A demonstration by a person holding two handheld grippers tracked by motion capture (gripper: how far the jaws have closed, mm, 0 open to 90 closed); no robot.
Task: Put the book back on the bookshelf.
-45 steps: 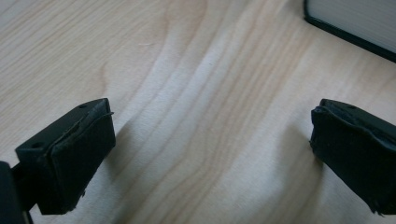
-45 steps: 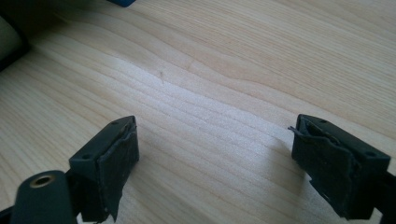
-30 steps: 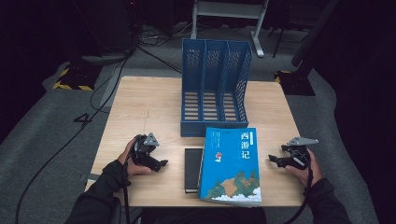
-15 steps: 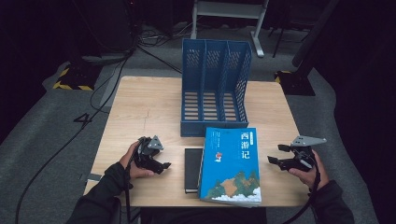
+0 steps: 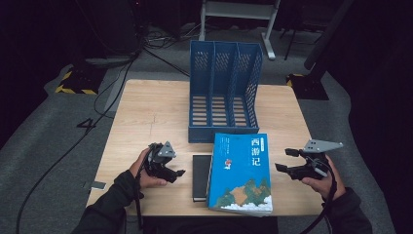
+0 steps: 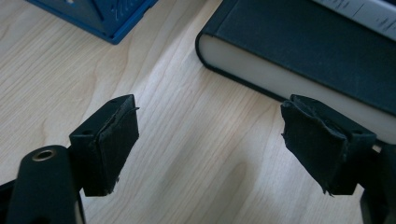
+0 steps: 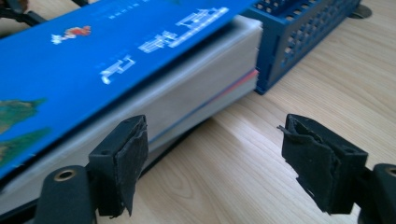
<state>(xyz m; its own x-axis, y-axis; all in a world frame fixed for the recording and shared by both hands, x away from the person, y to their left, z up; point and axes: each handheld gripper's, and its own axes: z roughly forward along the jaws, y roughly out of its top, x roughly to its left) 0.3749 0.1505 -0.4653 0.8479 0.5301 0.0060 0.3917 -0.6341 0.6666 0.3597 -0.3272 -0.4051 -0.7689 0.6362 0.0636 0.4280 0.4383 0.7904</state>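
High view: wooden table (image 5: 146, 112), blue three-slot file rack (image 5: 224, 90) standing at the middle-back, open front toward the person. Just in front of it a blue book (image 5: 241, 173) lies flat, cover up, its far edge touching or nearly touching the rack base. A black book (image 5: 200, 178) lies flat beside it on the left; the blue book overlaps its right edge.

Left gripper (image 5: 168, 170) sits low over the table left of the black book, near it, not touching. Right gripper (image 5: 292, 163) is raised to the right of the blue book, apart from it. Both have grey three-cornered plates on top; cables trail back along dark sleeves.

Left gripper view adds: jaws of the left gripper (image 6: 210, 140) stand wide apart, nothing but bare wood between them; they have just closed a little. The black book (image 6: 308, 51) shows its cream page block and dark cover, just past the right-hand pad (image 6: 317, 144). A rack corner (image 6: 109, 18) sits at top left.

Right gripper view adds: right gripper (image 7: 212, 163) is released, gap empty, also just narrowed slightly. The blue book's (image 7: 116, 60) thick page edge shows, with a red-edged layer beneath it, which the high view hides.

Writing: large white Chinese title 西游记 on the blue cover, small cartoon figure, green landscape at the bottom. Smaller print is unreadable.
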